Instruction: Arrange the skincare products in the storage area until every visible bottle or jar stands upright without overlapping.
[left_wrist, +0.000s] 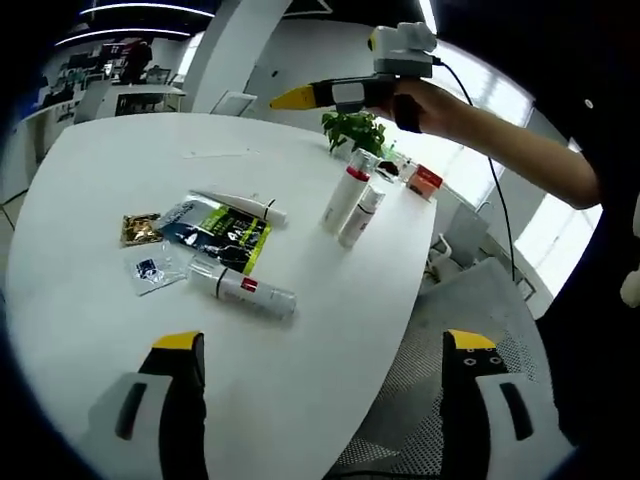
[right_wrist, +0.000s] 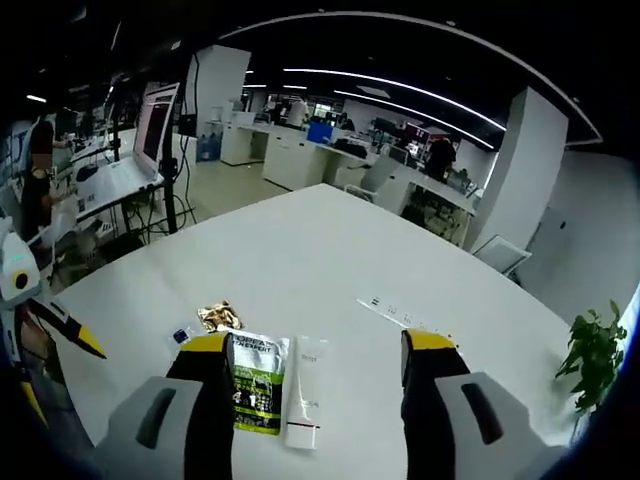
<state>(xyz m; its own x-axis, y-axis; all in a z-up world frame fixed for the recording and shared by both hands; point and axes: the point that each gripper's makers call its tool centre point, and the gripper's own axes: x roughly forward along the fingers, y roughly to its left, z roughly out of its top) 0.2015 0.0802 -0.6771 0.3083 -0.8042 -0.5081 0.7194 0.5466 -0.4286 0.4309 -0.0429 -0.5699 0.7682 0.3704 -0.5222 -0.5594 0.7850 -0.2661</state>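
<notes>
- Skincare products on the round white table (left_wrist: 90, 180): two white bottles with red bands (left_wrist: 350, 205) near the far edge look upright, though the fisheye makes them lean, so not 100% sure.
- A white tube (left_wrist: 243, 205), a clear bottle with a red label (left_wrist: 243, 290) and a green-black sachet (left_wrist: 225, 232) lie flat mid-table, so they likely need standing up.
- Left gripper (left_wrist: 325, 375) is spread wide, holding nothing, low over the near edge.
- Right gripper (right_wrist: 315, 375) is parted and empty too, right above the tube, probably lining up a grab.
</notes>
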